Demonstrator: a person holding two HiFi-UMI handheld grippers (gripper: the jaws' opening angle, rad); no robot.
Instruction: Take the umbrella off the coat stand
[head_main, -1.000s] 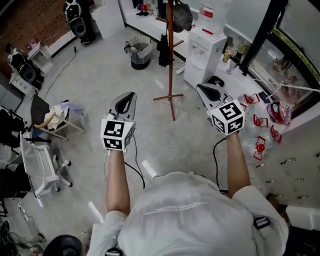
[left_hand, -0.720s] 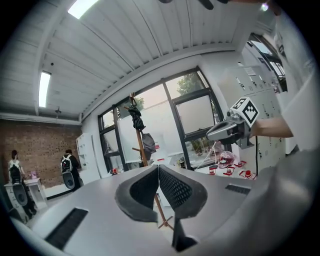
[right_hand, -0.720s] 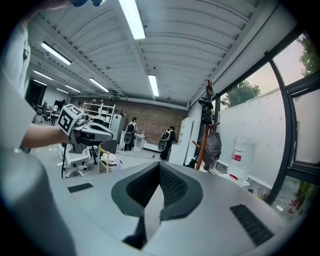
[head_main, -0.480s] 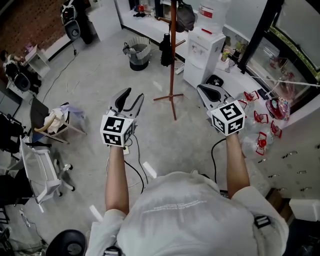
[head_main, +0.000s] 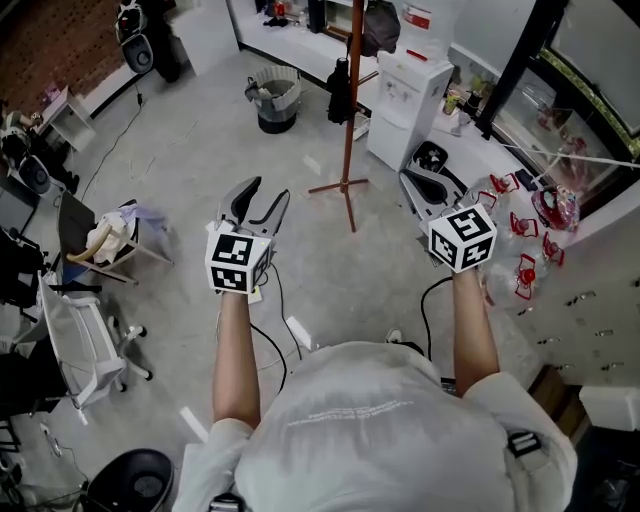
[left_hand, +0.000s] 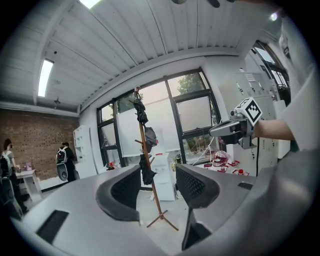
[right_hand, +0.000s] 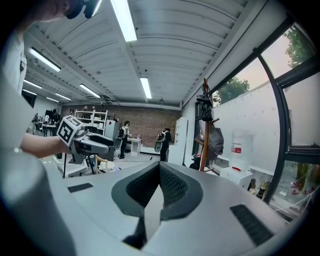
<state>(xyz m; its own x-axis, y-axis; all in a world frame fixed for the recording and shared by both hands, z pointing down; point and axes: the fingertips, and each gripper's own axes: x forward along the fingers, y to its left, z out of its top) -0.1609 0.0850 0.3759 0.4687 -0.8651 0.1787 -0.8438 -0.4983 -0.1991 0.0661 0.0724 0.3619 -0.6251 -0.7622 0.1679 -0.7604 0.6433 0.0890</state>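
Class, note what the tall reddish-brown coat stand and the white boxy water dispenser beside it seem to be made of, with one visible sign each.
Reddish-brown coat stand: probably wood, matt; warm brown pole, peg arms, splayed feet. White boxy water dispenser: likely plastic or painted metal, smooth, slightly glossy flat panels; unclear which.

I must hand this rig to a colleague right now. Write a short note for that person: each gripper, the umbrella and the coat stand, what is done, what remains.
Left gripper: open, its jaws have just been opening, nothing between them; it is aimed at the coat stand.
Right gripper: shut, empty.
Umbrella: dark, folded, hanging partway down the stand, across open floor from both grippers.
Done: nothing taken yet.
Left: walk up, close a gripper on the umbrella, lift it off the stand.
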